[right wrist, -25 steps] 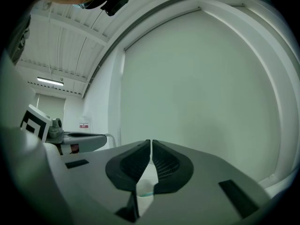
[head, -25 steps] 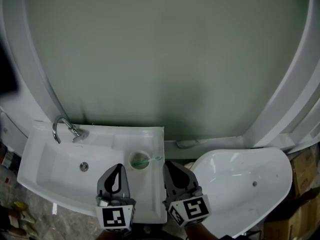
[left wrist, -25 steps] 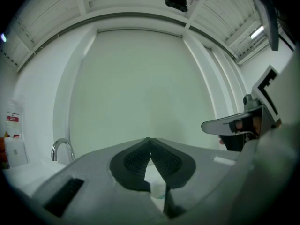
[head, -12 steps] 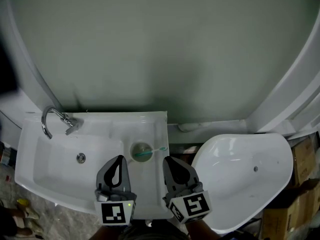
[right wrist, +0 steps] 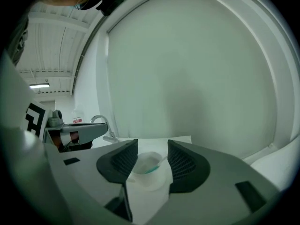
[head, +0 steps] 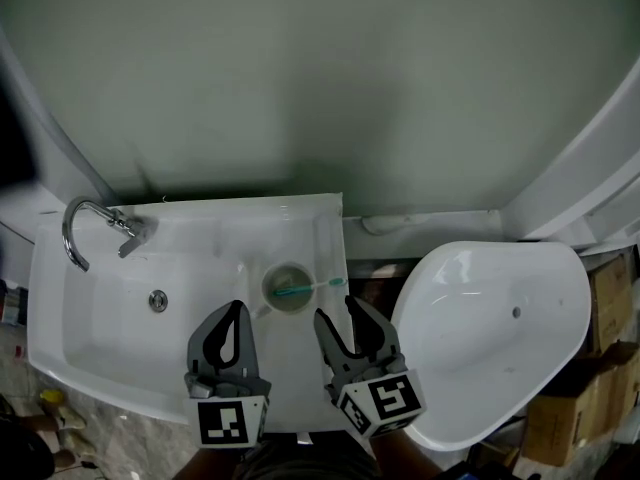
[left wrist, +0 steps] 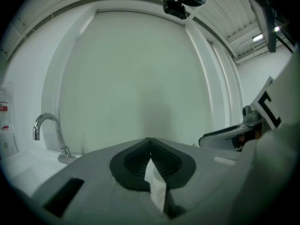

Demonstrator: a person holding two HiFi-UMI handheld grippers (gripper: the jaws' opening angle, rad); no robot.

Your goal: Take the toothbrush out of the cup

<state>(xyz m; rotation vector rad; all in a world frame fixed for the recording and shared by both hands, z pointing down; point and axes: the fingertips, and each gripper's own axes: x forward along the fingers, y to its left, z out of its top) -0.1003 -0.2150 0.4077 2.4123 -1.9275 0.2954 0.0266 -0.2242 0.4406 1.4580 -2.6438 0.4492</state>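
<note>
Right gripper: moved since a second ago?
Yes. The right gripper has closed in on the cup on the sink; its jaws have just been opening, nothing between them.

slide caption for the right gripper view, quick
Right gripper, jaws just opening and empty, sights the cup holding the teal toothbrush.

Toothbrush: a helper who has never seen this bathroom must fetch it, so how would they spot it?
Find the white washbasin with the chrome tap; on its flat ledge right of the bowl stands a round cup. The toothbrush lies across its mouth, the only teal thing there, its end poking over the right rim.
</note>
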